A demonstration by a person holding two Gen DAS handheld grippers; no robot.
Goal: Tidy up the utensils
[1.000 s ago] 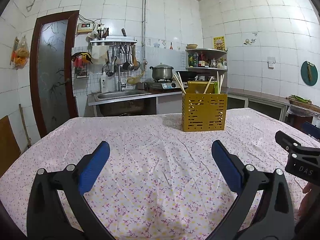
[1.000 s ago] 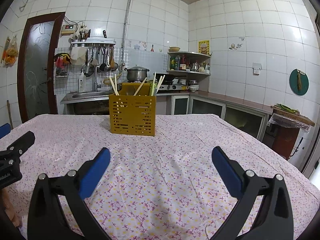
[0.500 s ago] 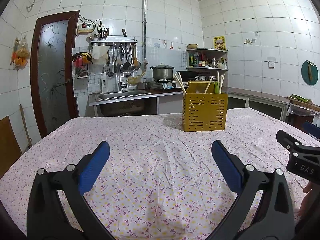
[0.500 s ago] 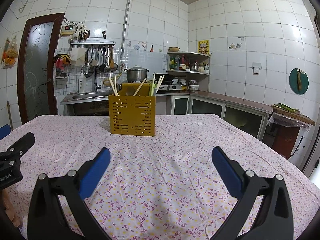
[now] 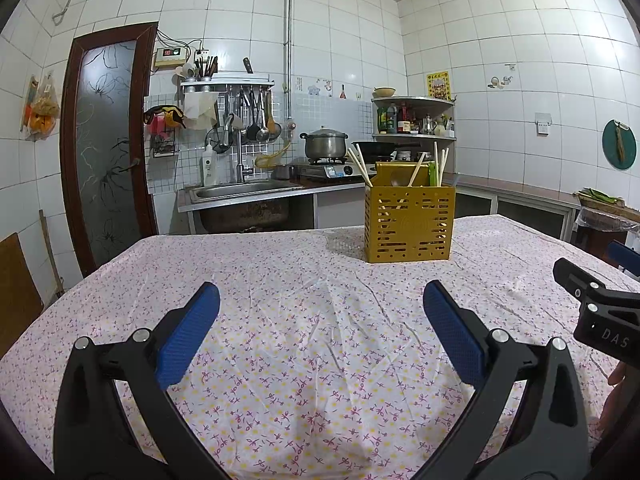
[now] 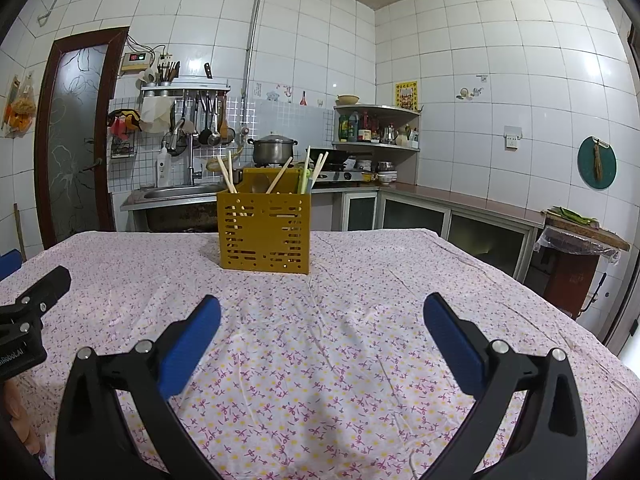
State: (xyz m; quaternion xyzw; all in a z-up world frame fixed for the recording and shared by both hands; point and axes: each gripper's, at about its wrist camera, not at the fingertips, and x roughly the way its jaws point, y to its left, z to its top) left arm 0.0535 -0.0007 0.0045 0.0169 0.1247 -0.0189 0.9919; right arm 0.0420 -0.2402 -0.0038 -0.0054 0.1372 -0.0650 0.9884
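While standing upright in the yellow caddy (image 6: 264, 234) mid-tabletop (image 6: 360, 300), chopsticks (image 6: 228, 174) and spoon (image 6: 279, 180) already sitting sorted; left hand-held gripper (image 5: 320, 332) and right hand-held gripper (image 6: 320, 334) hovering wide open, gripping nothing, fitting either a finish or a start.

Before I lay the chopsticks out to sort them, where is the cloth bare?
The cloth is bare between the holder and the left gripper, and left of the holder to the table edge. The right gripper's view shows it bare right of the holder too. Only the holder is crowded, with chopsticks sticking up.
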